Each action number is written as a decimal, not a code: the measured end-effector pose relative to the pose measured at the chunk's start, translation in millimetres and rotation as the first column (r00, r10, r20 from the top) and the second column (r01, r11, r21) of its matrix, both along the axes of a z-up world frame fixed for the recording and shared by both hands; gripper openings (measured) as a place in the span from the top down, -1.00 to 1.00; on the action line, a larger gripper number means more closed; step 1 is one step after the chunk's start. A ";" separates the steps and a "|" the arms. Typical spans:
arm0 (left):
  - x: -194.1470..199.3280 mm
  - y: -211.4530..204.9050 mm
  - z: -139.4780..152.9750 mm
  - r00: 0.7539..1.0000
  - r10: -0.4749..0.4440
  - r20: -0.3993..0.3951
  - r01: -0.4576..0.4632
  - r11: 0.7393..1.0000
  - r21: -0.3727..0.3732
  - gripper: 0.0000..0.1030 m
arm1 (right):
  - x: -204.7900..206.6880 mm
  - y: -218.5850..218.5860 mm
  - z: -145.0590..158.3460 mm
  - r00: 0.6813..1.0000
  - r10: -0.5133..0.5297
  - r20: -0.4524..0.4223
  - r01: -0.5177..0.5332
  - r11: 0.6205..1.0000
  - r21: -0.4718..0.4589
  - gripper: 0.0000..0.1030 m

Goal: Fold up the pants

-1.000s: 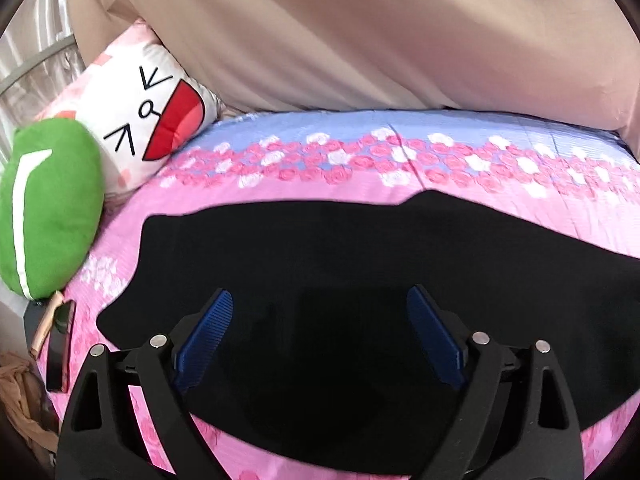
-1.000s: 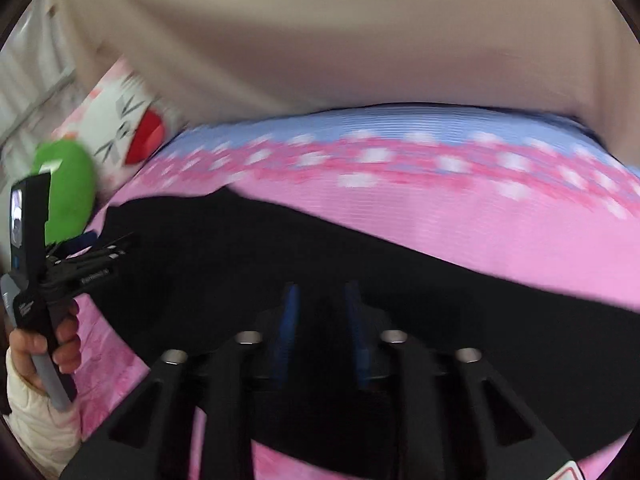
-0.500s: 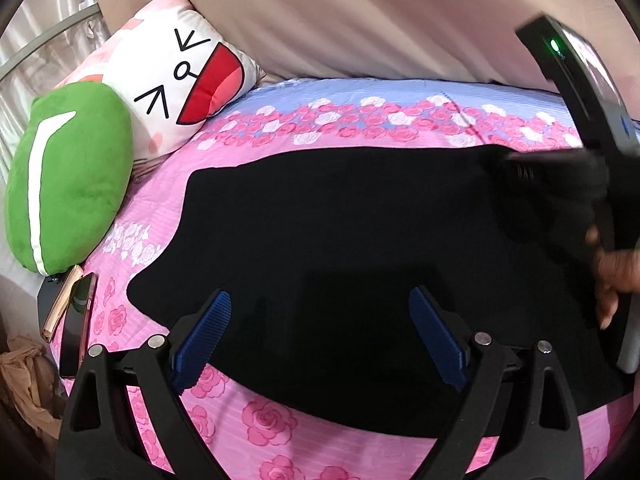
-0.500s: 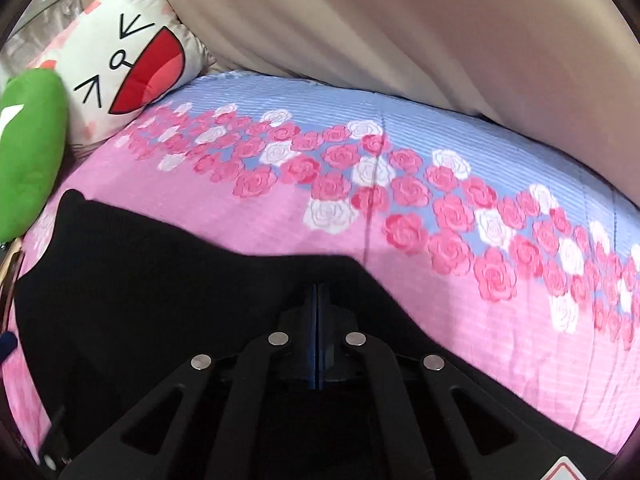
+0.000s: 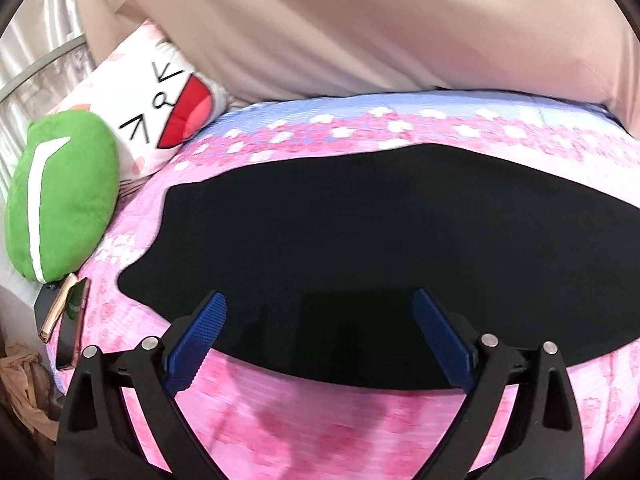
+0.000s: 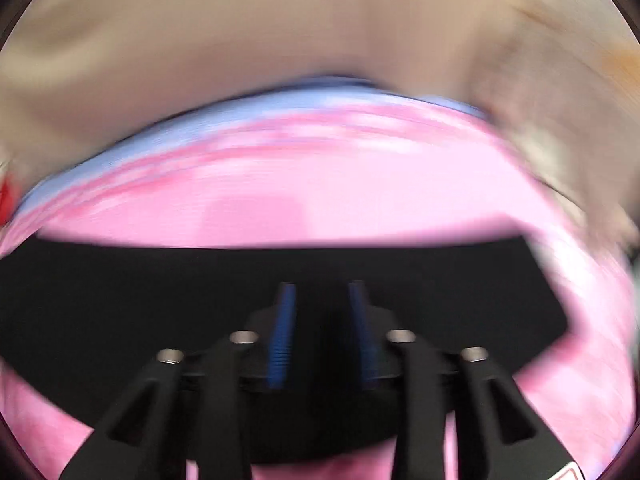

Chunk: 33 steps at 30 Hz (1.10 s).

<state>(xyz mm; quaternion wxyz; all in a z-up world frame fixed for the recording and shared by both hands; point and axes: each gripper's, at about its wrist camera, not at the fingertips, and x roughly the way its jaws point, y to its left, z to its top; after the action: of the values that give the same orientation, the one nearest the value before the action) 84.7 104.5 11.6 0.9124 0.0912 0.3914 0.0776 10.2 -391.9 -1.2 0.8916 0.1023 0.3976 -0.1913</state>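
Black pants (image 5: 360, 240) lie flat across a pink rose-print bedsheet (image 5: 320, 420). My left gripper (image 5: 320, 320) is open and empty, its blue pads wide apart over the near edge of the pants. In the blurred right wrist view the pants (image 6: 120, 300) fill the lower half. My right gripper (image 6: 322, 300) hovers over them with its blue pads a narrow gap apart; nothing shows between them.
A green plush cushion (image 5: 60, 200) and a white cartoon-face pillow (image 5: 160, 100) sit at the bed's left end. A phone and a small dark item (image 5: 68, 320) lie at the left edge. A beige curtain (image 5: 360, 20) hangs behind the bed.
The right gripper, shut on the pants half a second ago, has its pads slightly apart and has swung right. The left view has pulled back; the right gripper has left it.
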 end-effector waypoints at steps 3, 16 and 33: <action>-4.0 -34.2 -5.0 0.999 -0.048 -0.022 0.047 0.999 -0.017 -0.81 | -36.1 -80.5 -1.3 0.990 -0.143 -0.018 0.142 0.989 -0.032 0.29; -26.2 -145.1 2.5 0.987 -0.161 -0.024 0.163 0.985 0.063 -0.88 | 8.1 -129.9 13.0 0.998 0.040 0.055 -0.040 0.999 -0.014 0.92; -33.5 -158.6 -5.7 0.982 -0.187 -0.038 0.188 0.981 0.051 -0.88 | -60.1 -113.2 -6.9 0.997 -0.048 0.062 0.036 0.981 0.193 -0.63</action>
<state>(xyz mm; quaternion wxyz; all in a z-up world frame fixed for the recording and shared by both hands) 51.2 -54.0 5.9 0.9062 0.1539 0.3939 0.0004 -49.9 -505.1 -8.1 0.8861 0.2022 0.3821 -0.1675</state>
